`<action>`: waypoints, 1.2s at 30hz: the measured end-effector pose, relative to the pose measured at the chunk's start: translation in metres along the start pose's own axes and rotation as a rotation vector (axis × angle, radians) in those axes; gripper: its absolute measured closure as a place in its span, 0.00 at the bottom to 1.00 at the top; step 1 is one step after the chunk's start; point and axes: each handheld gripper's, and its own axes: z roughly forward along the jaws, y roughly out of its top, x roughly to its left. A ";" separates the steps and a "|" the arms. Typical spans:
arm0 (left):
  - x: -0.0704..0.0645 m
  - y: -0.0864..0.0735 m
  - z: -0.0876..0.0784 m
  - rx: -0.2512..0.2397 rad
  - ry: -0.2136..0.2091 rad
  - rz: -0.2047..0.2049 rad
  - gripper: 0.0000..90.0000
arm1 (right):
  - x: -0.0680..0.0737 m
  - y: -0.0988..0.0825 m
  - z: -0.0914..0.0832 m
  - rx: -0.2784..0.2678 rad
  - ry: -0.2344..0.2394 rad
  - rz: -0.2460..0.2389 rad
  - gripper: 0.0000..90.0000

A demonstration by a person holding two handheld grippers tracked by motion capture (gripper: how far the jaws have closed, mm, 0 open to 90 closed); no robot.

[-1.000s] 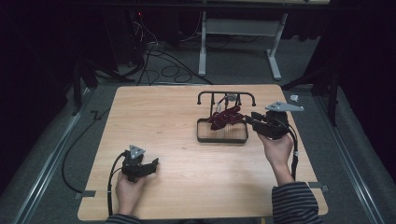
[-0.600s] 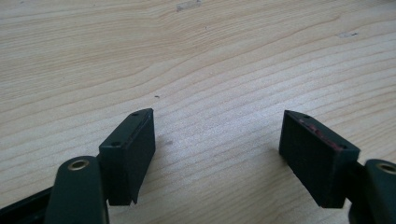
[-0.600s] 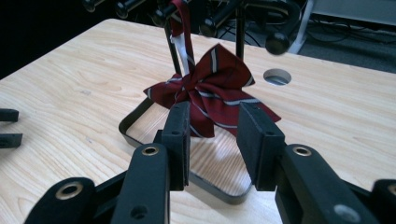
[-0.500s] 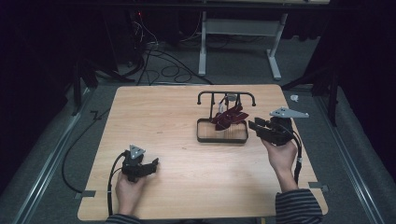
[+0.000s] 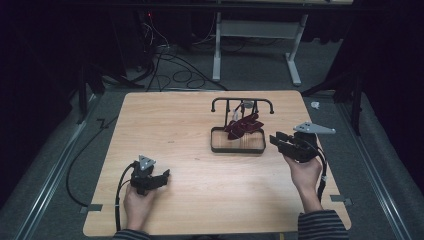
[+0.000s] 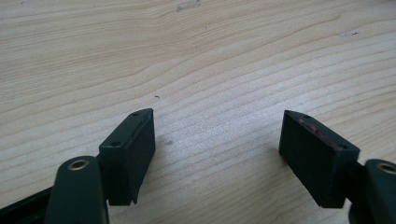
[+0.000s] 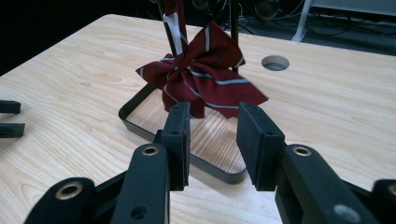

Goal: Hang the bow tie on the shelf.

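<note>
The right gripper (image 5: 281, 140) has its jaws partly open with nothing between them, and it points at the dark red striped bow tie (image 7: 203, 77) from just beside the black metal stand (image 5: 239, 146). The bow tie hangs on this stand, over its wooden tray base, on the right half of the wooden table (image 5: 170, 125). The left gripper (image 6: 217, 156) rests low on the near left part of the table, jaws wide open and empty.

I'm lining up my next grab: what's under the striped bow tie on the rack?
Below the bow tie lies the rack's black-rimmed tray, its wooden floor bare where visible. The patch directly beneath the bow is covered. The open right gripper is nearby.
</note>
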 end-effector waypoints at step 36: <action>0.000 0.000 0.000 0.000 0.002 0.002 0.31 | -0.002 -0.040 -0.002 0.025 0.023 0.057 0.74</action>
